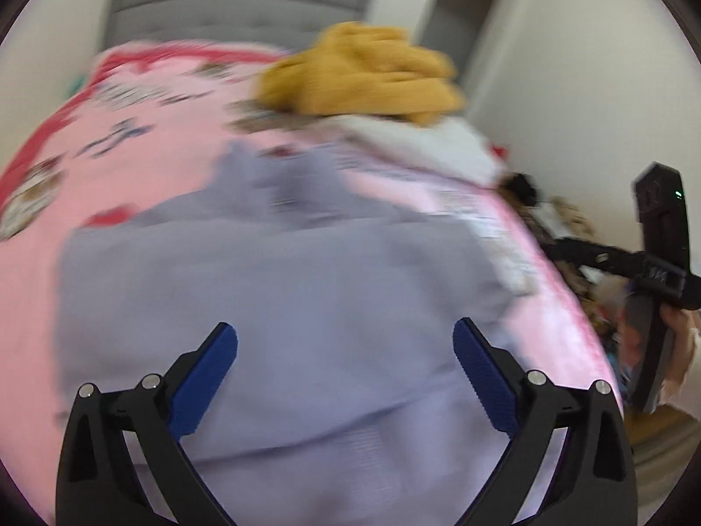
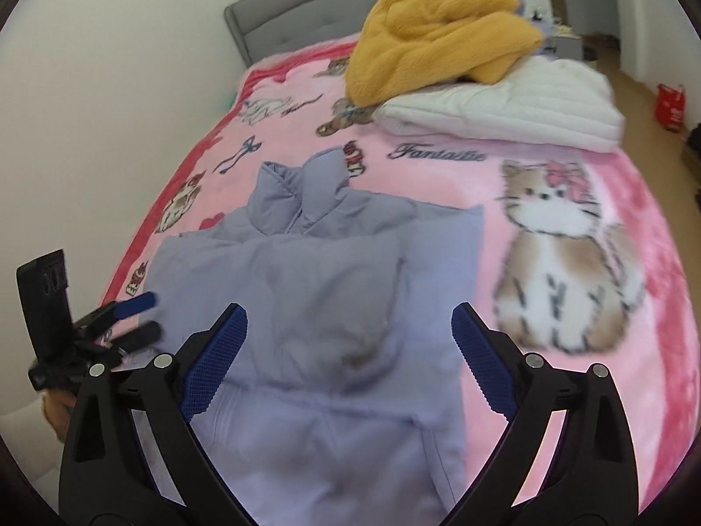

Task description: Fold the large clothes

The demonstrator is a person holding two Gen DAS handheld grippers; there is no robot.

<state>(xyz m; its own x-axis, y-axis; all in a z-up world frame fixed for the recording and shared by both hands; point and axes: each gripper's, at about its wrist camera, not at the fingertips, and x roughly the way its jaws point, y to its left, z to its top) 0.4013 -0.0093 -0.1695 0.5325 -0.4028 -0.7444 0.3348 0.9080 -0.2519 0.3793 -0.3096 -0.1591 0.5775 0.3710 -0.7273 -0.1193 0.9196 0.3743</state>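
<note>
A lilac puffer jacket (image 2: pixel 333 289) is laid flat, collar up toward the headboard, on the near half of a pink blanket (image 2: pixel 569 166) that covers the bed. To the left of the jacket, the left gripper (image 2: pixel 146 313) is seen in the right wrist view beside the jacket's left edge, its fingers spread and nothing held. Over the jacket's lower part the right gripper (image 2: pixel 348 350) is poised, jaws wide apart and empty, and not shown to be touching the fabric. The jacket is judged to be light, soft and bulky; its smooth shell is likely to slip and its padding to spring back, so a hold is best taken on a seam, hem or sleeve edge, with a full pinch of fabric. The plush blanket should grip the cloth somewhat. Beyond the jacket and to its right, a white folded garment (image 2: pixel 517 109) is lying with a yellow fleece (image 2: pixel 438 30) heaped on it. Behind these a grey headboard (image 2: pixel 306 8) stands against a white wall; right of the bed, brown flooring and a red bag (image 2: pixel 669 107) are visible.
</note>
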